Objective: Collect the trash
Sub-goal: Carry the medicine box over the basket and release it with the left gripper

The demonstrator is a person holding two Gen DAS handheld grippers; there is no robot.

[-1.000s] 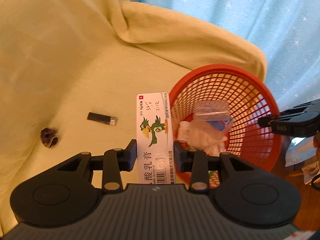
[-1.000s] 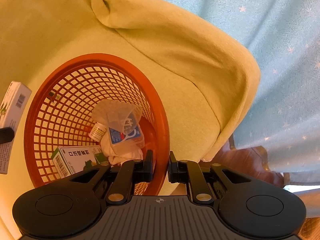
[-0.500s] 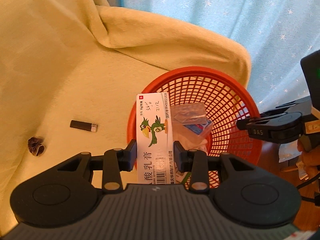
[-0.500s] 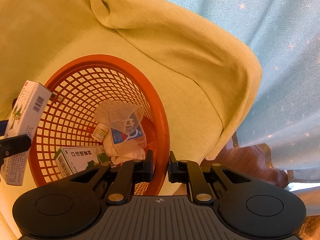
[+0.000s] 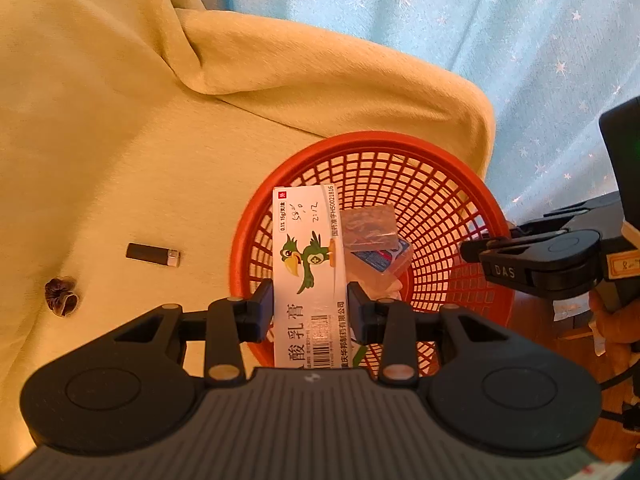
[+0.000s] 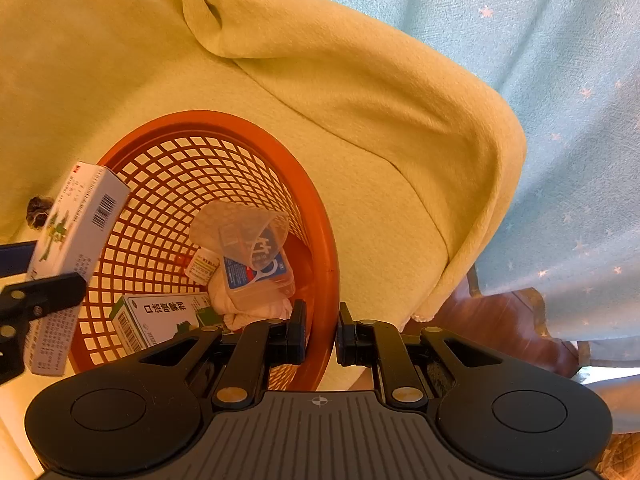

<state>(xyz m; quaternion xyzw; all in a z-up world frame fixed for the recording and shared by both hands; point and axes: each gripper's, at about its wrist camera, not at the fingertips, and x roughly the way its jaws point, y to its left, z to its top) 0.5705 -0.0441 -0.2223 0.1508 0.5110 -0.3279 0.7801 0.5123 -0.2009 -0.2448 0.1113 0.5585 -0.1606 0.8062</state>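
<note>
My left gripper is shut on a white medicine box printed with a green bird, holding it above the near-left rim of the red mesh basket. From the right wrist view the same box hangs over the basket's left rim. My right gripper is shut on the basket's right rim. Inside the basket lie a clear plastic floss case, a small bottle, a crumpled tissue and another white box.
On the yellow cloth left of the basket lie a black lighter and a small dark crumpled scrap. A blue star-print curtain hangs behind. Wooden floor shows to the right, past the cloth's edge.
My left gripper has carried the bird box rightward from beside the basket until it hangs over its rim. The right gripper keeps its hold on the rim.
</note>
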